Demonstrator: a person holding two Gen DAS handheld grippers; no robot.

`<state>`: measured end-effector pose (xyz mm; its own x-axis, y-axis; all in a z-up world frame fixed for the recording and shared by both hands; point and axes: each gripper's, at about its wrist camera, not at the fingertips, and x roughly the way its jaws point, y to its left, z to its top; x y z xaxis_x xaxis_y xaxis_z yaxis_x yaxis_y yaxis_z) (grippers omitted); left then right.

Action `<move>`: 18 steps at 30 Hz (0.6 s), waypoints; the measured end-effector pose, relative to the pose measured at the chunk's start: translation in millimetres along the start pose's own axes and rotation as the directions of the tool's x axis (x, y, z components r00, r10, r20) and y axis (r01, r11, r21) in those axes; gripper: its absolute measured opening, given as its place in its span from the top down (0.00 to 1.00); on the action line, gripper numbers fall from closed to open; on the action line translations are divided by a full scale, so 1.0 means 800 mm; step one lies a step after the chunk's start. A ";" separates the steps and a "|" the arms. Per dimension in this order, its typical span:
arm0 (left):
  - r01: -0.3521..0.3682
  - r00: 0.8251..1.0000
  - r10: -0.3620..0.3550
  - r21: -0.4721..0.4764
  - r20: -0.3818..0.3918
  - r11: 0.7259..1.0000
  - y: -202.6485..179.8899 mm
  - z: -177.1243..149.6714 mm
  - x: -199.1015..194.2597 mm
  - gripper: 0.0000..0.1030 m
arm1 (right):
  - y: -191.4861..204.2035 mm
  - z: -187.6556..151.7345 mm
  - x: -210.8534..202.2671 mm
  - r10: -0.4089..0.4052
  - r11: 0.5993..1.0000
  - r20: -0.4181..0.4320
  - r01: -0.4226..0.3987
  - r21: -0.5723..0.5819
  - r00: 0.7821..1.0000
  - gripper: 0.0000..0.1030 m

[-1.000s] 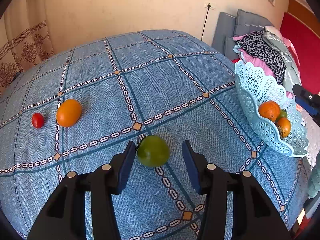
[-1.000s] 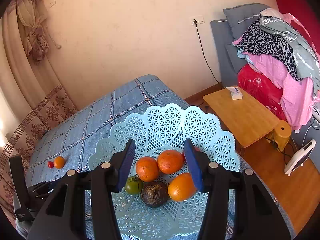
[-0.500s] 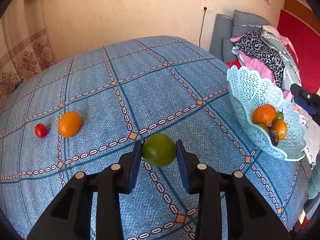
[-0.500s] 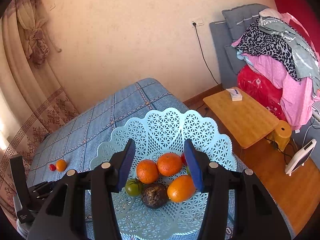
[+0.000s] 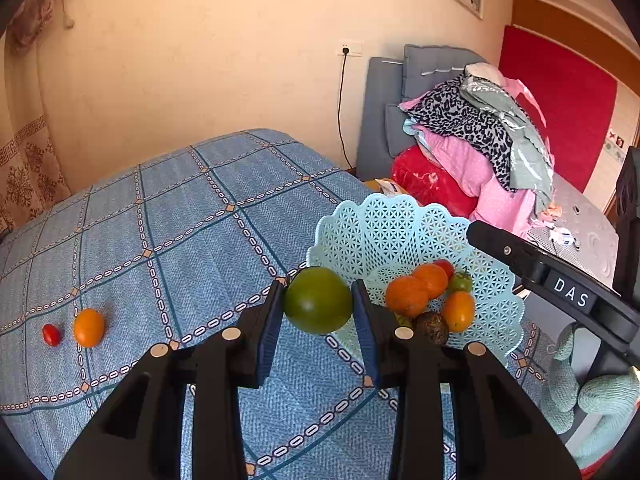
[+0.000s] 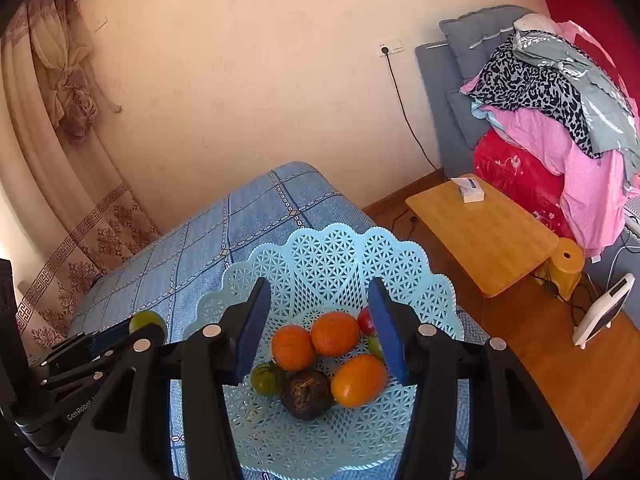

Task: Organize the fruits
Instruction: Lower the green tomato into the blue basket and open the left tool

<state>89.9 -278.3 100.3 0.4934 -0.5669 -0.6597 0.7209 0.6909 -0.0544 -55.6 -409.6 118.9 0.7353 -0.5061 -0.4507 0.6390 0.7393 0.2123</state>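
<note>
My left gripper (image 5: 317, 294) is shut on a round green tomato (image 5: 318, 300), held in the air just left of the light-blue lattice basket (image 5: 384, 224). The same tomato (image 6: 146, 320) shows at the left of the right wrist view. My right gripper (image 6: 319, 282) hovers open over the basket (image 6: 332, 256), nothing between its pads. Inside lie three oranges (image 6: 294, 347), a small green tomato (image 6: 267, 378), a dark wrinkled fruit (image 6: 306, 394) and a red tomato (image 6: 365, 320). An orange (image 5: 89, 327) and a small red tomato (image 5: 51, 334) rest on the blue bedspread (image 5: 180, 240), far left.
The basket sits at the bed's right edge. Beyond it stand a low wooden table (image 6: 480, 236) with a small box and a heap of clothes (image 5: 480, 132) on a grey sofa. A green knitted item (image 5: 592, 392) is at lower right.
My left gripper closed on the green tomato, lifted it off the bedspread and carried it right, up to the basket. The right gripper has stayed over the basket.
</note>
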 end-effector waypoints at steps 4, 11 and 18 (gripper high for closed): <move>0.031 1.000 -0.030 0.009 -0.005 0.999 -0.014 0.004 0.007 0.66 | -0.001 0.001 -0.001 0.001 1.000 0.001 -0.001 0.004 1.000 0.49; 0.052 0.998 -0.052 -0.004 -0.019 0.999 -0.019 0.005 0.016 0.52 | -0.002 0.001 0.001 0.002 1.000 -0.008 -0.002 0.007 1.000 0.49; 0.030 1.000 -0.030 -0.032 -0.007 0.999 -0.002 0.004 0.012 0.48 | 0.002 -0.003 0.003 0.003 1.000 -0.011 -0.003 0.005 1.000 0.42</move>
<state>95.0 -286.3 96.3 0.4685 -0.5843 -0.6627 0.7193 0.6878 -0.0979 -53.7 -408.8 116.4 0.7343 -0.4991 -0.4601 0.6382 0.7385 0.2176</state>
